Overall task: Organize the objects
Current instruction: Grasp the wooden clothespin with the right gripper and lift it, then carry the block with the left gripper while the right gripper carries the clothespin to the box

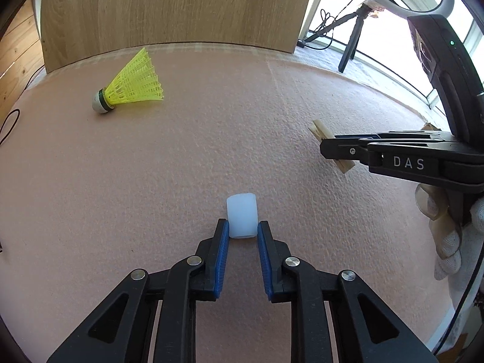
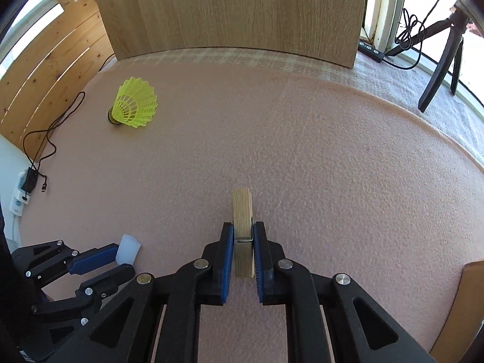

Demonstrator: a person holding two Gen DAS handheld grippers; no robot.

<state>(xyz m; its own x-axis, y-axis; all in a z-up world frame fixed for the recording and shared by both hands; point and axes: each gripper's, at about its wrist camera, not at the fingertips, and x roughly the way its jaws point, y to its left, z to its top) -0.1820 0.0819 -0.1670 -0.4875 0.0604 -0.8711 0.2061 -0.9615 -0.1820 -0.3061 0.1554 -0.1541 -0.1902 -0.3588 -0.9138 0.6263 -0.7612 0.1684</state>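
Left gripper [image 1: 242, 230] clamps a translucent white cylindrical cap [image 1: 242, 219] on the pink textured foam mat [image 1: 181, 157]. Right gripper [image 2: 243, 236] pinches a wooden clothespin [image 2: 242, 230]. Yellow mesh shuttlecock [image 1: 130, 83] lies at 10 o'clock.

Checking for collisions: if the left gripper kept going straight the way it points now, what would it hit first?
Most likely the pink mat. The left gripper angles down, shut on the white cap; the shuttlecock lies off to the left.
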